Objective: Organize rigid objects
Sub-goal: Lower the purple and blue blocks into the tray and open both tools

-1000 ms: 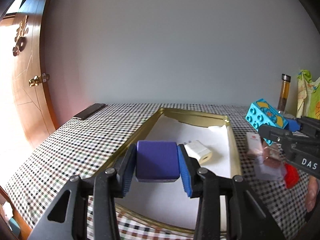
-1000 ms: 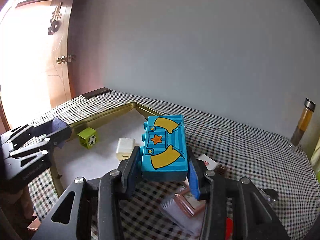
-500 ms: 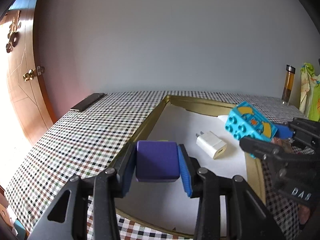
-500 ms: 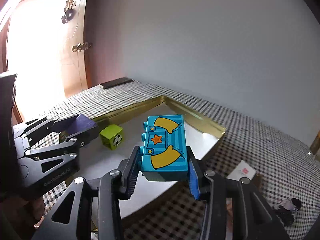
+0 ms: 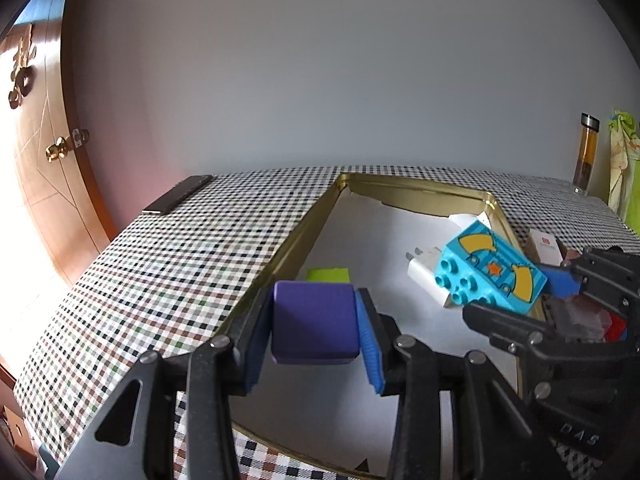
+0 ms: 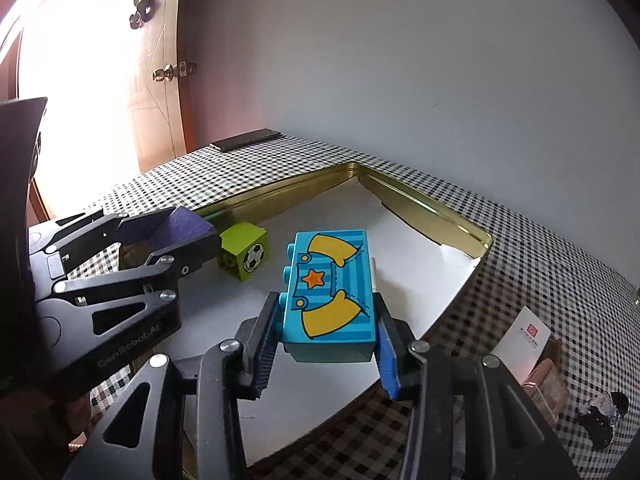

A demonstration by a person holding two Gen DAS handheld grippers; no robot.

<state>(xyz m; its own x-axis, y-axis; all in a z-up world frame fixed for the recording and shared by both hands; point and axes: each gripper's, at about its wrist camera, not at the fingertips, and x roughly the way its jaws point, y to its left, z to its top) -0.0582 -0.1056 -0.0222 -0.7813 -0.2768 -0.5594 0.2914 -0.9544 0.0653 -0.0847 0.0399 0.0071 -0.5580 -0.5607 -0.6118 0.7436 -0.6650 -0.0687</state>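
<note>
On the checked table (image 5: 168, 280), over the tray (image 6: 420, 204), left hand-held gripper (image 5: 316, 326) clamps a purple block (image 5: 314, 326); right hand-held gripper (image 6: 326, 344) clamps a blue brick (image 6: 330, 292).

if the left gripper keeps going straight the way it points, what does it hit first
Most likely the green cube, which sits in the tray just beyond the purple block that the left gripper holds. Depth is hard to judge, so the block might meet the tray's white floor just short of it.
</note>
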